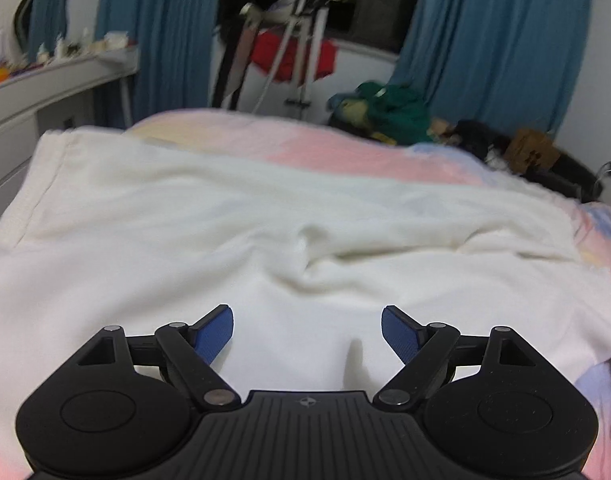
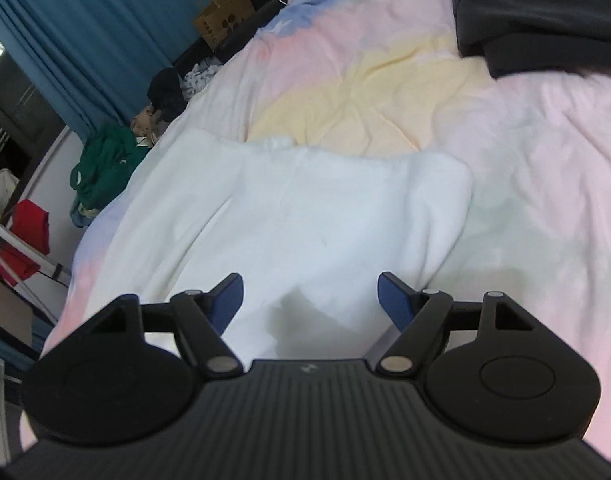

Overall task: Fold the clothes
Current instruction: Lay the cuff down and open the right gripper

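My left tool (image 1: 307, 330): jaws spread, nothing between, white garment (image 1: 225, 216) lying under and ahead on bed (image 1: 345, 144). My right tool (image 2: 309, 300): jaws spread, empty, same white garment (image 2: 305, 208) below and ahead. Black clothes (image 2: 545, 12) far ahead-right. Brown paper bag (image 2: 225, 16) beyond bed, contents not visible.

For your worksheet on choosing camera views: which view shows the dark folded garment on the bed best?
The right wrist view. The dark folded garment lies in its upper right corner on the pastel bedspread, beyond the white garment. The left wrist view does not show it, only the white garment.
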`<control>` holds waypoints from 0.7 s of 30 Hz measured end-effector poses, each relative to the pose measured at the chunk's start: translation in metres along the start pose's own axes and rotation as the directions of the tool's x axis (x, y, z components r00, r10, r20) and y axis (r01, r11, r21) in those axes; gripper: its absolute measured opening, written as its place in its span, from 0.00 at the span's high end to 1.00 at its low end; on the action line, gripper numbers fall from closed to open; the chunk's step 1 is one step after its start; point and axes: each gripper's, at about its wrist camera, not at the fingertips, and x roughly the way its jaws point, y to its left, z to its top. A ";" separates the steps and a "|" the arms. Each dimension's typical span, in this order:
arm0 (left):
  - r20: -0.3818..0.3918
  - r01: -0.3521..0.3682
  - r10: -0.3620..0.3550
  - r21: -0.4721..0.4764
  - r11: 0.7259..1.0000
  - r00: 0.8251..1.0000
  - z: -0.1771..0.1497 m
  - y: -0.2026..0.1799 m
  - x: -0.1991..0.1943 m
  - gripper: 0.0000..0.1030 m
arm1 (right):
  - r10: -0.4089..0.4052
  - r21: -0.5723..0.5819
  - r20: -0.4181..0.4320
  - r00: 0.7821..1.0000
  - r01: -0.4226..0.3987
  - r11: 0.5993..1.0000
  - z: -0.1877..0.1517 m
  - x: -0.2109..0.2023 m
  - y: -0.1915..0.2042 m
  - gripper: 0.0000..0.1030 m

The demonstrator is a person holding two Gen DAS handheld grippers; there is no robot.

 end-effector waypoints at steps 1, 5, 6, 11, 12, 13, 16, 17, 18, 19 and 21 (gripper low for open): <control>-0.009 0.002 -0.002 -0.013 1.000 1.000 -0.003 0.001 -0.005 0.19 | 0.011 0.006 -0.014 1.000 -0.011 1.000 -0.002 -0.001 0.000 0.26; -0.011 -0.008 0.008 -0.012 1.000 1.000 -0.009 -0.002 -0.018 0.18 | 0.043 -0.016 -0.061 0.997 -0.044 0.999 -0.011 -0.001 0.006 0.26; -0.006 -0.011 0.011 -0.013 1.000 1.000 -0.008 -0.002 -0.020 0.17 | 0.048 -0.019 -0.071 0.996 -0.050 0.999 -0.011 0.002 0.007 0.25; 0.008 -0.032 0.033 -0.033 0.999 0.999 -0.006 0.000 -0.026 0.06 | 0.045 -0.084 -0.054 0.998 -0.049 0.995 -0.011 0.006 0.016 0.26; 0.006 -0.038 0.038 -0.045 0.998 0.999 -0.005 0.001 -0.024 0.04 | 0.027 -0.100 -0.047 0.999 -0.031 0.995 -0.011 0.008 0.018 0.26; 0.003 -0.043 0.043 -0.058 0.997 0.999 -0.005 0.002 -0.023 0.04 | 0.015 -0.103 -0.046 0.999 -0.019 0.995 -0.012 0.010 0.018 0.26; -0.017 -0.055 0.053 -0.088 0.995 0.998 -0.006 0.008 -0.018 0.03 | 0.016 -0.093 -0.062 0.998 -0.022 0.995 -0.013 0.017 0.017 0.26; -0.024 -0.060 0.058 -0.097 0.993 0.998 -0.007 0.009 -0.017 0.03 | 0.012 -0.093 -0.065 0.998 -0.018 0.996 -0.013 0.020 0.017 0.26; -0.030 -0.065 0.063 -0.106 0.992 0.998 -0.007 0.011 -0.016 0.03 | 0.008 -0.092 -0.066 0.998 -0.014 0.996 -0.012 0.022 0.016 0.26; -0.037 -0.071 0.067 -0.115 0.991 0.997 -0.007 0.012 -0.014 0.03 | 0.005 -0.089 -0.069 0.998 -0.011 0.996 -0.012 0.025 0.015 0.26; -0.045 -0.068 0.062 -0.138 0.988 0.997 -0.005 0.017 -0.012 0.03 | 0.009 -0.071 -0.076 0.997 -0.014 0.997 -0.011 0.028 0.013 0.25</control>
